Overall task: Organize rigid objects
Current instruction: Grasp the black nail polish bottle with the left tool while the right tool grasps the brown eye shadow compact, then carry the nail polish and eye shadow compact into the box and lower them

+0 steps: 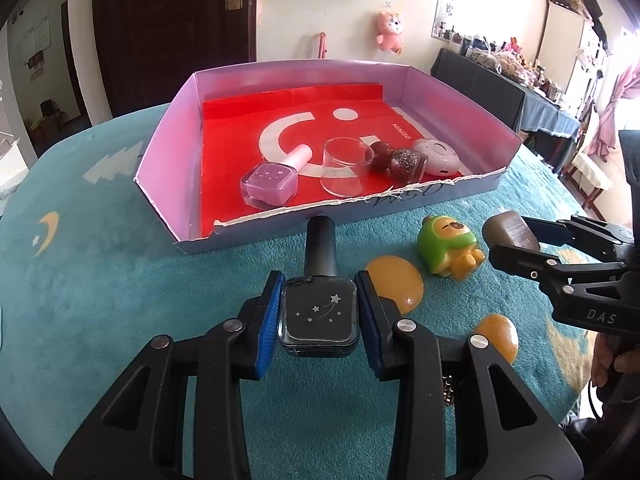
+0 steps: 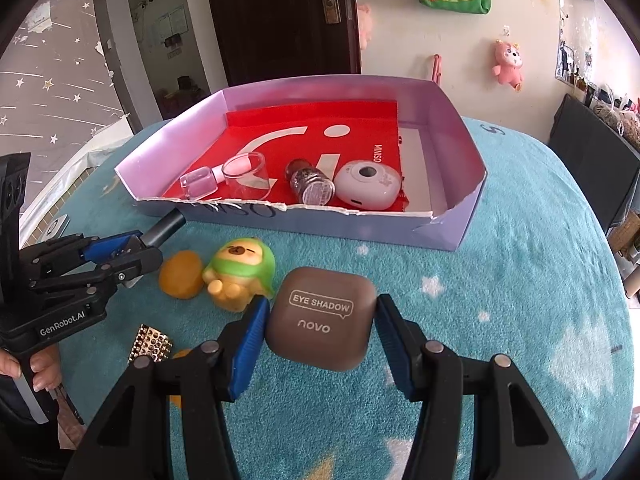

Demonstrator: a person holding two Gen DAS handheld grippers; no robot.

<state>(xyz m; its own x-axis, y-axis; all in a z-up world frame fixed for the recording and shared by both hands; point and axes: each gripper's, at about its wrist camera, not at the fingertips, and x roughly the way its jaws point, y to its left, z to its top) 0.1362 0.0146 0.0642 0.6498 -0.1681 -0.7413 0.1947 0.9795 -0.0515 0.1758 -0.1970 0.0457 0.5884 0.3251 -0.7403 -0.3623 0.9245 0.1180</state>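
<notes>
Green bear toy (image 2: 240, 276) and amber discs (image 1: 396, 284) between both laden grippers.

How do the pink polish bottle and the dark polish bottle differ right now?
The pink nail polish bottle lies free inside the box; the dark nail polish bottle is outside it, clamped in the left gripper. Pink bottle has a pale pink cap, dark bottle a black one. Both are squarish with star prints.
</notes>
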